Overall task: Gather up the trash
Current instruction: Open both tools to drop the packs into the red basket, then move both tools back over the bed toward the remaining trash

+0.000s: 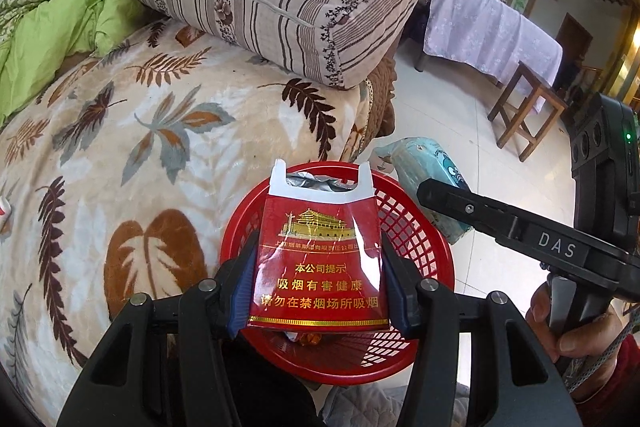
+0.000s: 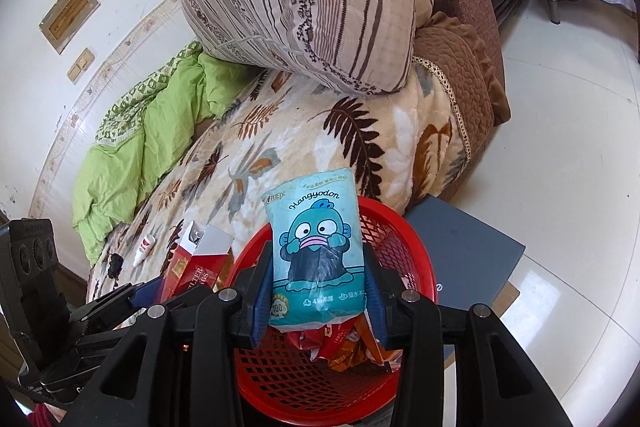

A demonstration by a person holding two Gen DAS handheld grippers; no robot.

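The left gripper (image 1: 318, 287) clamps a red cigarette pack (image 1: 320, 259) at about half spread, directly above the red mesh basket (image 1: 416, 247), and the pack hides most of the basket's inside there, with only a scrap of wrapper showing beneath it. The right gripper (image 2: 318, 287) has a teal tissue packet (image 2: 316, 251) between its blue pads over the same basket, but whether the pads truly press on it is hard to tell. Below the packet lie crumpled red and orange wrappers (image 2: 344, 347), partly covered, and beyond the basket, on the leaf-patterned blanket (image 2: 304, 131), a small white tube (image 2: 144, 249) is too small to read.
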